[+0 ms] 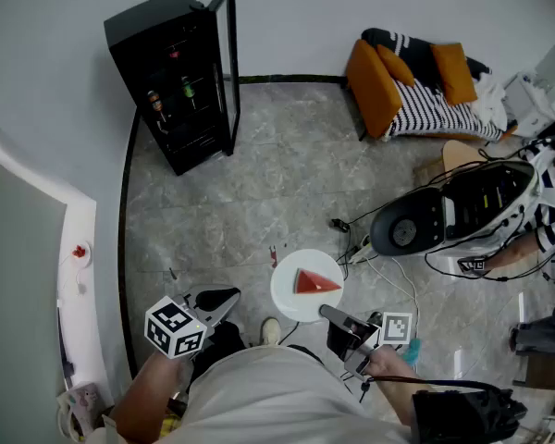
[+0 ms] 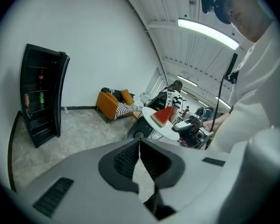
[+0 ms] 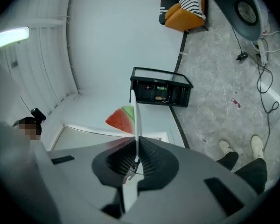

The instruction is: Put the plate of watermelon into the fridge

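At your right gripper: your fingers are clamped shut on the near rim of the white plate, which runs edge-on between the pads in the right gripper view.
Where the plate is: you hold it out over the grey marble floor, just in front of your body and well apart from the fridge.
On the plate: one red watermelon wedge with a green rind lies near the middle.
Your left gripper: its jaws are pressed together with nothing between them; it hangs near the plate on its left side, not touching it.
Across the floor: the black fridge stands against the white wall with its glass door swung open and drinks on the shelves.
Along the far wall: an orange chair with a striped cloth on it.
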`<state>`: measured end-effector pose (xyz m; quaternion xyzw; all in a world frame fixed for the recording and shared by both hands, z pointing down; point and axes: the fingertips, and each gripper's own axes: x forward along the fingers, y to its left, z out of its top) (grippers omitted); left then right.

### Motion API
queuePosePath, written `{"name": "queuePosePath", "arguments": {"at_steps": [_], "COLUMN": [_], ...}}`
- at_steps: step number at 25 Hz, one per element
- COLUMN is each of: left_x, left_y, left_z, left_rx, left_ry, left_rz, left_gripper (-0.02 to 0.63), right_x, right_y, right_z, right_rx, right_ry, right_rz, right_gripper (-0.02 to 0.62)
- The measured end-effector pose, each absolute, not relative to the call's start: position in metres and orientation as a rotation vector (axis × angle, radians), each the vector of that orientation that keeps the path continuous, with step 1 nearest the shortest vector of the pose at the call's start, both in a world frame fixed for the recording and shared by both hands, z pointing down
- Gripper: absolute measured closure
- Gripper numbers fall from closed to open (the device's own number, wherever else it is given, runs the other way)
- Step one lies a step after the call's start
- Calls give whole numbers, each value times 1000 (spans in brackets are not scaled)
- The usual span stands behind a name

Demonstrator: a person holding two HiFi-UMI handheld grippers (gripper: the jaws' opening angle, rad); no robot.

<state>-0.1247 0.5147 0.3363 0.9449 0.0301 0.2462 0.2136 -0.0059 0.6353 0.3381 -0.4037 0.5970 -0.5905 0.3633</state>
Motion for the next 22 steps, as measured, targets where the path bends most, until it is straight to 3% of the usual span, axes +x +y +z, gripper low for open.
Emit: {"name": "queuePosePath", "arguments": {"at_steps": [10,22], "left_x": [-79,-13], "left_y": [526,393], "left_z": [328,345], "left_rx": [2628,2626], "left_ry": [118,145], "left_rz": [694,639], "left_gripper": [590,589], "right_x": [46,105], "right_y": [637,456], "right_z": [343,380], "right_rx": [-1062,-1095], "right_ry": [1542,1653], "right_rz": [-1539,-1612], "right_gripper": [572,574]}}
